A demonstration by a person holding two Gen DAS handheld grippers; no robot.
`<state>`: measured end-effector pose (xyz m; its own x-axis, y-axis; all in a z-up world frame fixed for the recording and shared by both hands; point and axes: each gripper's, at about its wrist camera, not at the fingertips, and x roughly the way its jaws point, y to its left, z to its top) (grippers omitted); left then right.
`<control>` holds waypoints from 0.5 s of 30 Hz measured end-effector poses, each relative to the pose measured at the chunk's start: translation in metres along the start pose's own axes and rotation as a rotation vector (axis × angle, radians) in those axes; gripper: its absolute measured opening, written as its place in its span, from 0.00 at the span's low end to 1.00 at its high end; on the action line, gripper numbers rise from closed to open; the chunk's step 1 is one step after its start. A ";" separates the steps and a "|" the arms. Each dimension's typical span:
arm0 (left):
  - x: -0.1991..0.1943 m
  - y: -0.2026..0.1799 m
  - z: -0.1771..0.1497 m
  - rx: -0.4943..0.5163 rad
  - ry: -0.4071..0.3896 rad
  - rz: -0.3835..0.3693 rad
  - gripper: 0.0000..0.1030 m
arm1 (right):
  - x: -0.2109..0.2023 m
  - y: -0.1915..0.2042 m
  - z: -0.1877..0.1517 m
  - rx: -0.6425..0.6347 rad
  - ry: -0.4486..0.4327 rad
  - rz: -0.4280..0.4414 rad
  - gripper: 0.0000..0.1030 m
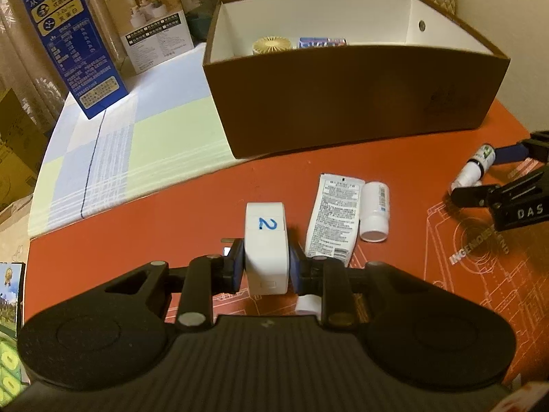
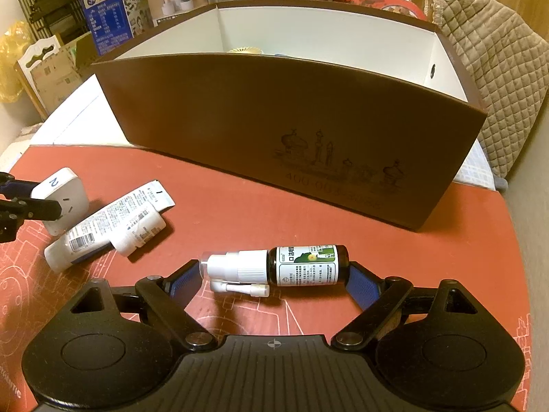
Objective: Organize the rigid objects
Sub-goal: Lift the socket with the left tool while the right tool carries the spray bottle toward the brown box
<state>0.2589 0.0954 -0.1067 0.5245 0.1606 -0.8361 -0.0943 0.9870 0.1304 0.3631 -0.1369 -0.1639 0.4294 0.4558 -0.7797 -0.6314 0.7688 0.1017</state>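
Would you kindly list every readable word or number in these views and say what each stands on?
"2", handwritten in blue: white adapter in the left gripper.
"DAS": right gripper.
"INGENIOUS...", partly readable: red mat.
"400-60...", faint: brown box.
Spray bottle, tube, small white bottle, blue carton: print too small.

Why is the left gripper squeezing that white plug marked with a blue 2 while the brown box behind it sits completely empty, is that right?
Not quite: the brown box is not empty. The left wrist view shows a gold ribbed lid and a blue packet inside. The left gripper does squeeze the white plug.
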 end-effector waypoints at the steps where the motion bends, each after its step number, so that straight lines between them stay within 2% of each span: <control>1: -0.003 0.000 0.001 -0.001 -0.007 -0.002 0.22 | -0.002 0.000 0.000 -0.001 -0.002 0.001 0.84; 15: -0.049 -0.004 0.026 0.018 -0.114 -0.030 0.22 | -0.038 0.005 0.017 0.005 -0.068 0.021 0.84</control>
<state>0.2553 0.0842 -0.0521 0.6196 0.1300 -0.7740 -0.0624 0.9912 0.1166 0.3542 -0.1431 -0.1233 0.4590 0.5007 -0.7339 -0.6374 0.7610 0.1206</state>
